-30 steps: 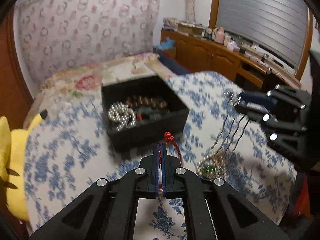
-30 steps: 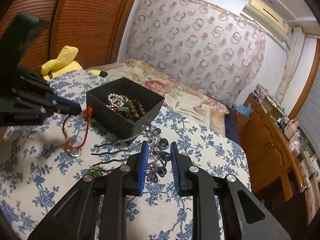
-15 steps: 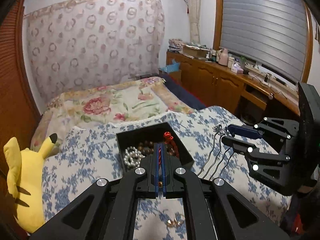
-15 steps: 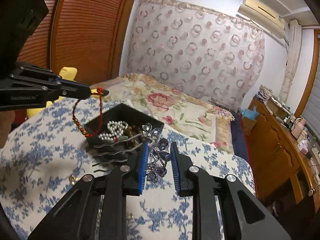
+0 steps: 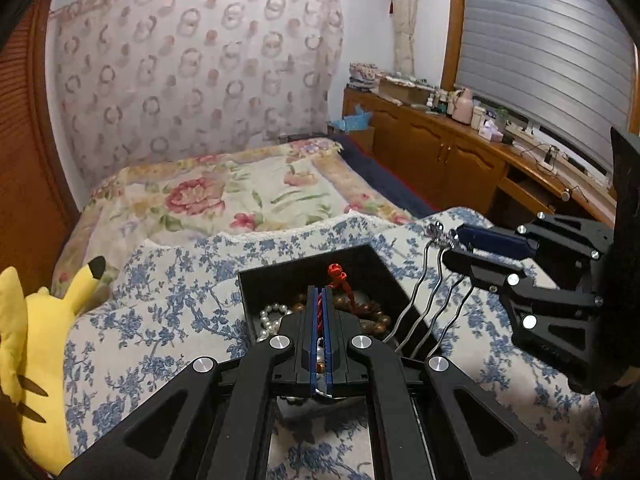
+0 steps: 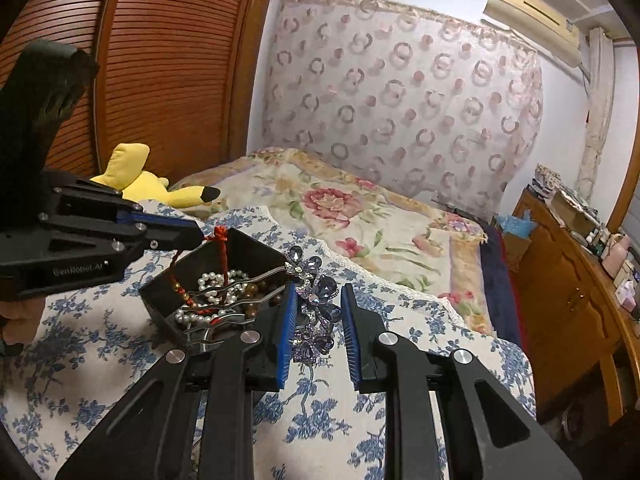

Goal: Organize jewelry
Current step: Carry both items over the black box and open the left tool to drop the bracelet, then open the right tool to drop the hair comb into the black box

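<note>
Left gripper [image 5: 319, 312]: jaws pressed together on a red cord bracelet [image 6: 221, 254], knot sticking out past the tips. Cord hangs down over the open black box [image 5: 280, 280], its lower loop apparently already among the contents.

Right gripper [image 6: 318, 320]: jaws apart by the width of a purple jeweled hair comb [image 6: 316, 300], which sits clamped between the blue pads. Its 4 wavy metal prongs reach over the box, tips at or just inside the near rim; contact cannot be told.

Box sits on a blue floral cloth [image 6: 80, 340] and holds a white pearl strand [image 6: 208, 280] and brown wooden beads [image 5: 376, 320].

Judgement: late stage. 2 pieces stowed, 2 in the grippers over the box, neither let go yet. No loose jewelry shows on the cloth in either view. Left: lower both, open, withdraw.
</note>
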Available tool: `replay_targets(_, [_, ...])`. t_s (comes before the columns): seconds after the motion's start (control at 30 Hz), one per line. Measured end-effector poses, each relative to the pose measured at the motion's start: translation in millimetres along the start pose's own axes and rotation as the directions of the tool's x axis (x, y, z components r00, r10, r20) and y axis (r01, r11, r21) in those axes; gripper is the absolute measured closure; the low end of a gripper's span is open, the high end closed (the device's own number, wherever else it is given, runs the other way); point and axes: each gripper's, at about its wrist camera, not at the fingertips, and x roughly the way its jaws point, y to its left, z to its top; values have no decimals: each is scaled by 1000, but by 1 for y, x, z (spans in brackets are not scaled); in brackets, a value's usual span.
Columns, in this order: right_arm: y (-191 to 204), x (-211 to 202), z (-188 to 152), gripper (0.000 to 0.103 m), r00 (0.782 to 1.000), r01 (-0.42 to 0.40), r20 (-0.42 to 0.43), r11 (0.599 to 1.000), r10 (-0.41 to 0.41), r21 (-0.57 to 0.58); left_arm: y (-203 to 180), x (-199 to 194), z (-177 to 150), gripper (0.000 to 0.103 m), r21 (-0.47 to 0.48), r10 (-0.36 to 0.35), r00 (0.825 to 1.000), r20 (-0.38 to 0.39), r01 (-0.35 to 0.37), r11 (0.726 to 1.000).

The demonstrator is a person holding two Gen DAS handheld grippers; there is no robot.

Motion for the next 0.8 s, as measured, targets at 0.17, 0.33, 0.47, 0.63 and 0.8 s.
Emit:
replay_targets(0.17, [3, 16, 2, 79, 999, -43, -12, 999, 43, 0, 8, 15, -3, 99, -9, 15, 999, -29, -16, 1000])
replay_targets(0.33, [6, 32, 3, 79, 996, -82, -27, 997, 82, 1, 20, 6, -7, 69, -48, 30, 1000, -3, -30, 998])
replay_targets(0.47, [8, 44, 1, 79, 994, -98, -46, 995, 98, -1, 30, -7, -12, 51, -71, 62, 998, 15, -61, 996])
replay_targets(0.63, [18, 56, 2, 79, 991, -114, -69, 993, 113, -14, 43, -23, -26, 25, -114, 108, 994, 31, -104, 988])
replay_targets(0.8, [26, 62, 2, 78, 987, -134, -94, 990, 130, -36, 50, -34, -45, 12, -127, 156, 987, 22, -152, 980])
